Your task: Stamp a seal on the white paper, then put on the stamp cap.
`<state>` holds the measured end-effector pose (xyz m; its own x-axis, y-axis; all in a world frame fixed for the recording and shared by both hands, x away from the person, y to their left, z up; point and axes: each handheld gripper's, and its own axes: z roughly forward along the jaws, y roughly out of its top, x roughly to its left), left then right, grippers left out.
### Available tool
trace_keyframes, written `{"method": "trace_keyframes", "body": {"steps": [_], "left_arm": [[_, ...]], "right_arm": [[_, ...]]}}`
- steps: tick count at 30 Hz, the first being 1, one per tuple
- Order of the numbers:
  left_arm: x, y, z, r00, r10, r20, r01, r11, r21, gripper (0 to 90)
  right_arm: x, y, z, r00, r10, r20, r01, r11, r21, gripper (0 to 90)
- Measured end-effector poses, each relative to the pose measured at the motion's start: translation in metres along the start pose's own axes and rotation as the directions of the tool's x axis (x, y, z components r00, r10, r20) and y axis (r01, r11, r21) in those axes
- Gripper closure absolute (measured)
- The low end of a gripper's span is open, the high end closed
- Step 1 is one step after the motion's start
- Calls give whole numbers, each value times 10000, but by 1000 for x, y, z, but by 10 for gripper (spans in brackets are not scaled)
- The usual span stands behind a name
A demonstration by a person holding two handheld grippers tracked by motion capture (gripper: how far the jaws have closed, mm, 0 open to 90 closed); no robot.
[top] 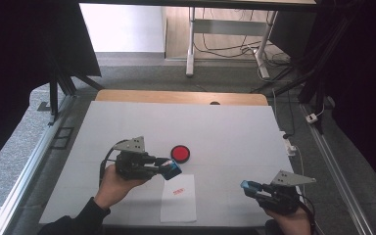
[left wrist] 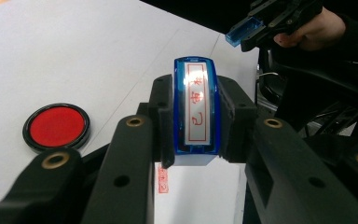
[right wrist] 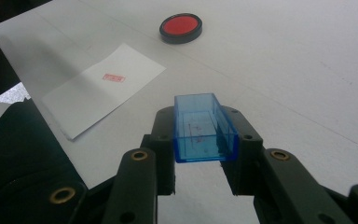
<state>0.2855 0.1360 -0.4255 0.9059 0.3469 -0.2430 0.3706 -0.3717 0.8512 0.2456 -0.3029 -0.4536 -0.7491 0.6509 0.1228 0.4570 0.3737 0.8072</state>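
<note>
Now we see left gripper point(left wrist: 193, 112) jaws clamped on blue rectangular plastic stamp point(left wrist: 195, 105), above white paper sheet point(top: 178, 198), right gripper point(right wrist: 205, 135) jaws pinching clear blue plastic stamp cap point(right wrist: 204, 128).

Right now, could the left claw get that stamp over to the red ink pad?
Probably yes: the left claw grips the stamp, the ink pad lies close beside it, and nothing stands between.

The pad point(top: 180, 153) sits mid-table point(top: 235, 132). The paper point(top: 178, 201) lies before it at the near edge. The stamp point(top: 170, 168) hangs between them; the cap point(top: 248, 186) is right of the paper.
</note>
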Motion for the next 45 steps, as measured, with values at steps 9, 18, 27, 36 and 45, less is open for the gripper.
{"method": "trace_keyframes", "body": {"steps": [9, 18, 27, 36, 45], "left_arm": [[-1, 1, -1, 9999, 108, 66, -108, 9999, -11, 701], [-1, 3, -3, 9997, 205, 139, -204, 9998, -64, 701], [-2, 4, -3, 9990, 371, 230, -371, 9993, -6, 702], [-3, 4, -4, 9973, 643, 361, -644, 9979, 14, 701], [-2, 5, -4, 9971, 622, 439, -622, 9981, -23, 701]], "right_arm": [[1, 3, 1, 9998, -68, -201, 68, 10000, -20, 686], [7, 10, 4, 9988, -275, -411, 272, 9996, -83, 686], [14, 19, 13, 9926, -650, -1025, 633, 9978, -194, 686], [24, 29, 26, 9803, -1112, -1630, 1081, 9937, -280, 686], [34, 37, 40, 9659, -1463, -2136, 1433, 9892, -294, 686]]}}
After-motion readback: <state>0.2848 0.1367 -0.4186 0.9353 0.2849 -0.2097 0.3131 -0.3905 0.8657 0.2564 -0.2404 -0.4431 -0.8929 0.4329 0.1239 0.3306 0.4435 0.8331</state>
